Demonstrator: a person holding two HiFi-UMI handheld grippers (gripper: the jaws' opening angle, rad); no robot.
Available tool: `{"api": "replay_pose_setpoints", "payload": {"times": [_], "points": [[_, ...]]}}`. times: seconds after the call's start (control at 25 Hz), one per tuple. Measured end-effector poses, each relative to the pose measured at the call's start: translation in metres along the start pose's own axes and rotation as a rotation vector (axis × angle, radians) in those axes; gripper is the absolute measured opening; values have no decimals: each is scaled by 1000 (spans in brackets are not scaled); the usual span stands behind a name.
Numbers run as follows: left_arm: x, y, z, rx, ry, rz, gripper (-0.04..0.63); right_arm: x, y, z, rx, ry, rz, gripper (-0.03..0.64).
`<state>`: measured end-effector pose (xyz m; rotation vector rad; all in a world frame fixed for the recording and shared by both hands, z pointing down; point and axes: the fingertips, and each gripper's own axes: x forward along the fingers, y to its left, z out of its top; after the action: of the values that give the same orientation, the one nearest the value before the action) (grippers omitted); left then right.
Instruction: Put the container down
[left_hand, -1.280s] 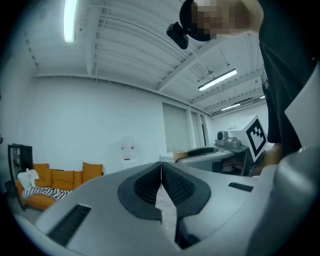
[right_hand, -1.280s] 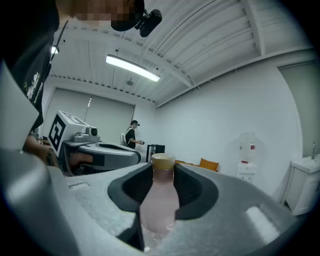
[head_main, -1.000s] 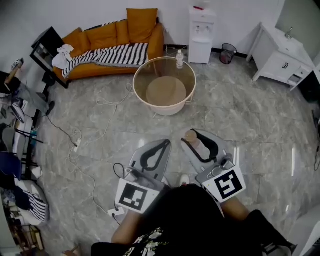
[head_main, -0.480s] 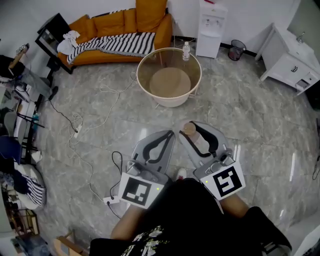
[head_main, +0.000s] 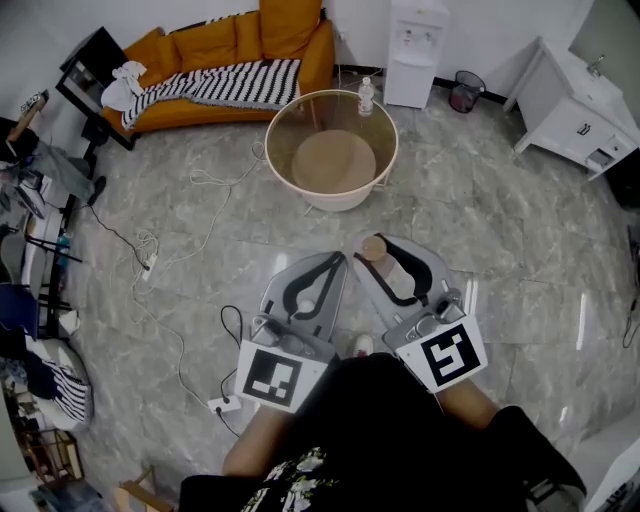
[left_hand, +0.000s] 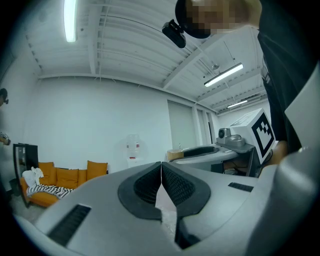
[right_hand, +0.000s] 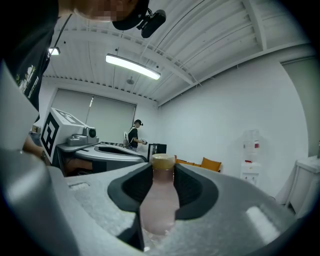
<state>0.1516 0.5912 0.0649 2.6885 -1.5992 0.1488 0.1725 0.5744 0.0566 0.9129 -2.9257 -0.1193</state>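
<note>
While L fingers (left_hand: 142, 187) shut, R fingers (right_hand: 129, 192) clamp container (right_hand: 159, 202).

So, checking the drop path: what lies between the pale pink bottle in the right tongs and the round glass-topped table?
Nothing: in the head view only bare grey marble floor separates the pale pink bottle from the round glass-topped table.

Head cam: up high, pitched steeply down at the floor (head_main: 520, 230), wide; left gripper (head_main: 335, 258) and right gripper (head_main: 380, 247) close at bottom centre, sofa (head_main: 225, 75) and water dispenser (head_main: 412, 40) far at top; gripper cams: low behind their own jaws, facing level along them, jaws filling the lower frame; all three views share sofa and water dispenser; each gripper cam catches the other gripper alongside
</note>
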Motion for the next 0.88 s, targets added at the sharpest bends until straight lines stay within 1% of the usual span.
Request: {"api": "replay_pose_setpoints", "payload": {"times": [0.28, 0.56, 0.88], "points": [[14, 54, 10, 15, -27, -20, 14, 56, -5, 10, -6, -16, -36, 124], [20, 122, 8, 18, -34, -34, 14, 121, -3, 14, -10, -22, -57, 124], [22, 185, 2, 15, -35, -74, 14, 186, 3, 15, -13, -20, -88, 124]]}}
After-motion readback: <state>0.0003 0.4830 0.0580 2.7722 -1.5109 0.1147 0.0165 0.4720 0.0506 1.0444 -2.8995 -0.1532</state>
